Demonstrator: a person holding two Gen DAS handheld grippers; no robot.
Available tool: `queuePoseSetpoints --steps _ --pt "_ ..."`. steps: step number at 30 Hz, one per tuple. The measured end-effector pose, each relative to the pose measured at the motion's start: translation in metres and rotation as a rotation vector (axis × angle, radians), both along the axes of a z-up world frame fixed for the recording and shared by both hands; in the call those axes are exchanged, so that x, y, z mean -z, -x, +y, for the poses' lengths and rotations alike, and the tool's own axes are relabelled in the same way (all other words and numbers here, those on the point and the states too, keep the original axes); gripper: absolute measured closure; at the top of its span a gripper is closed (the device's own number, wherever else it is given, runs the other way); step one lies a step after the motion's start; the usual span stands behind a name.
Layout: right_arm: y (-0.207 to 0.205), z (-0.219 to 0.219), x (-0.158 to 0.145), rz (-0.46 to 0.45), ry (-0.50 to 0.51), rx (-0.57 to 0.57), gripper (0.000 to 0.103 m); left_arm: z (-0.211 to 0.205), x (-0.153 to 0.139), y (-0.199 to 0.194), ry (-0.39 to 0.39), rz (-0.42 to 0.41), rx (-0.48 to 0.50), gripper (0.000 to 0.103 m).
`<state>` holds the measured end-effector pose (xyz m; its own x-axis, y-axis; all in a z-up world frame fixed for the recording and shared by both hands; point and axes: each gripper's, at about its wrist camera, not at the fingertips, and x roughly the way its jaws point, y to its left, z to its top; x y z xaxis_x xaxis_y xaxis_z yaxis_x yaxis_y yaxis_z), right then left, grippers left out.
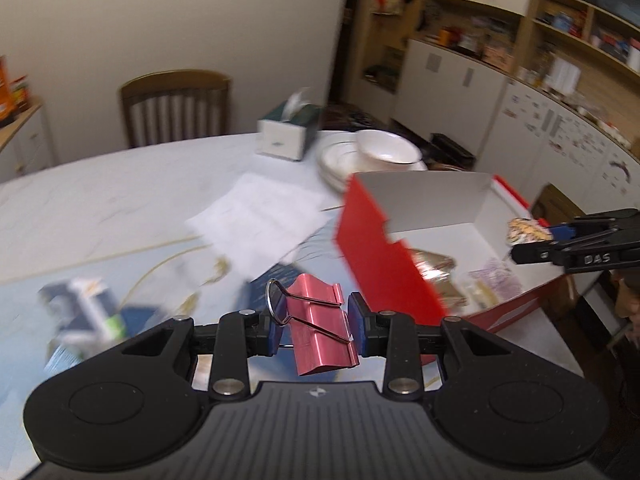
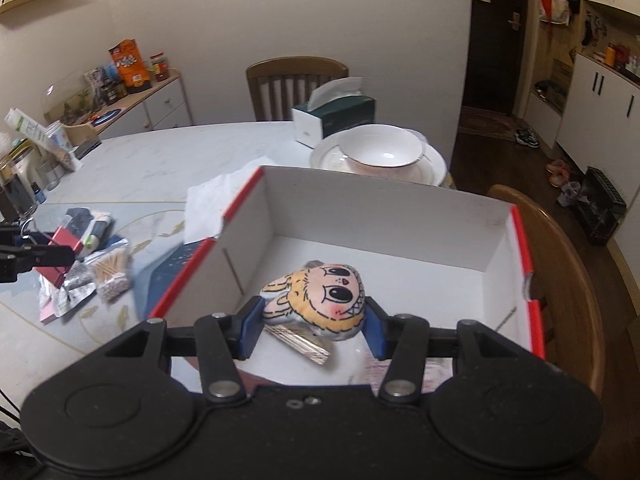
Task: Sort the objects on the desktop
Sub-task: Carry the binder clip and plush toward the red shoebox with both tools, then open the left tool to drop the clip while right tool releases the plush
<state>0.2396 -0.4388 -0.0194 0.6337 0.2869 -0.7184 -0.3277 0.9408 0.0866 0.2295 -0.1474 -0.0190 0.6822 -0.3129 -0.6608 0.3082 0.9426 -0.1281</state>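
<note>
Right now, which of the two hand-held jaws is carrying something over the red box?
The right gripper, clamped on the cartoon-face plush above the red box. The left gripper holds a red binder clip outside it.

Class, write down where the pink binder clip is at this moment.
The pink binder clip is clamped in the left gripper, above the table, just left of the red box; the right wrist view shows it at far left.

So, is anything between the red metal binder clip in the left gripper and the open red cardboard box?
Only the box's near red wall; the clip, in the left gripper, must clear it. Nothing else visible blocks.
</note>
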Motion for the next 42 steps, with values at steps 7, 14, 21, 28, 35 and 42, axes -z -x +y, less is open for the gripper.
queuePoseSetpoints --steps 7,14,21,28,35,42 --pt "-0.009 -0.024 0.005 0.001 0.021 0.048 0.053 -0.060 0.000 -0.027 -0.030 -0.001 0.157 0.071" --pt "-0.026 -0.040 0.015 0.048 -0.002 0.087 0.053 -0.105 0.004 -0.047 -0.068 -0.004 0.268 0.071" --pt "-0.044 -0.048 0.025 0.090 -0.016 0.104 0.053 -0.136 0.018 -0.065 -0.104 0.031 0.329 0.071" --pt "-0.071 -0.047 0.033 0.141 -0.022 0.114 0.053 -0.160 0.030 -0.082 -0.121 0.075 0.379 0.077" --pt "-0.096 -0.039 0.051 0.213 0.025 0.107 0.053 -0.168 0.053 -0.093 -0.140 0.157 0.390 0.081" --pt "-0.109 -0.032 0.070 0.305 0.081 0.098 0.052 -0.167 0.063 -0.093 -0.137 0.198 0.405 0.081"
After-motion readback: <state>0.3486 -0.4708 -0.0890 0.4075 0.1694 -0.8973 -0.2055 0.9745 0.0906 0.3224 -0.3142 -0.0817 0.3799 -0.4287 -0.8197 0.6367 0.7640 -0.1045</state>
